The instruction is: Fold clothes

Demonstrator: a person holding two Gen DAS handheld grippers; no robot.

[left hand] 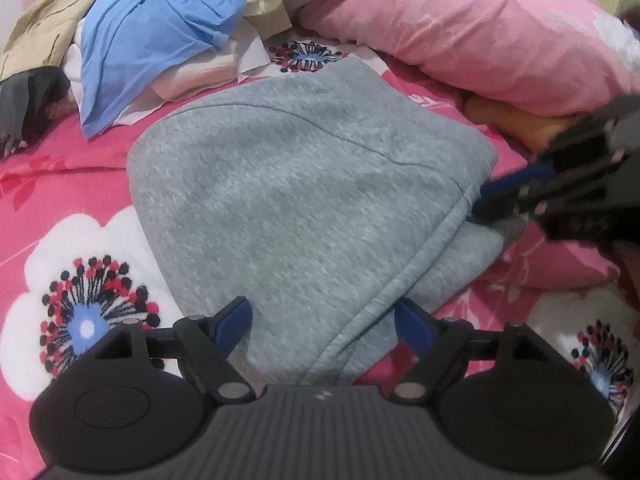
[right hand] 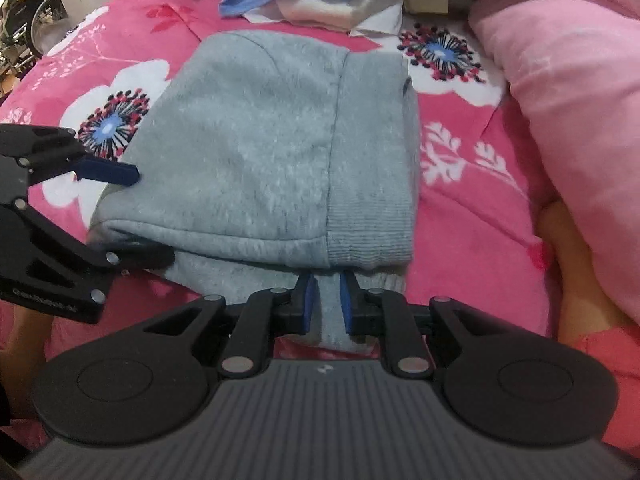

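Observation:
A grey sweatshirt [left hand: 304,184] lies folded on a pink flowered bedsheet [left hand: 60,184]. In the left wrist view my left gripper [left hand: 324,320] stands open, its blue pads [left hand: 236,320] wide apart on either side of the garment's near edge and not pressing it. My right gripper [left hand: 480,202] reaches in from the right and pinches the garment's side edge. In the right wrist view the right gripper [right hand: 327,300] is shut on a lower layer of the grey sweatshirt [right hand: 256,140], just under its ribbed hem. The left gripper [right hand: 154,216] is open around the garment's left corner.
A pile of loose clothes sits behind the sweatshirt, with a light blue garment [left hand: 160,28] and a beige one [left hand: 36,28] in it. A pink duvet [left hand: 480,28] bulks up at the right. Beyond the bed's far left edge stands a wheeled frame [right hand: 24,12].

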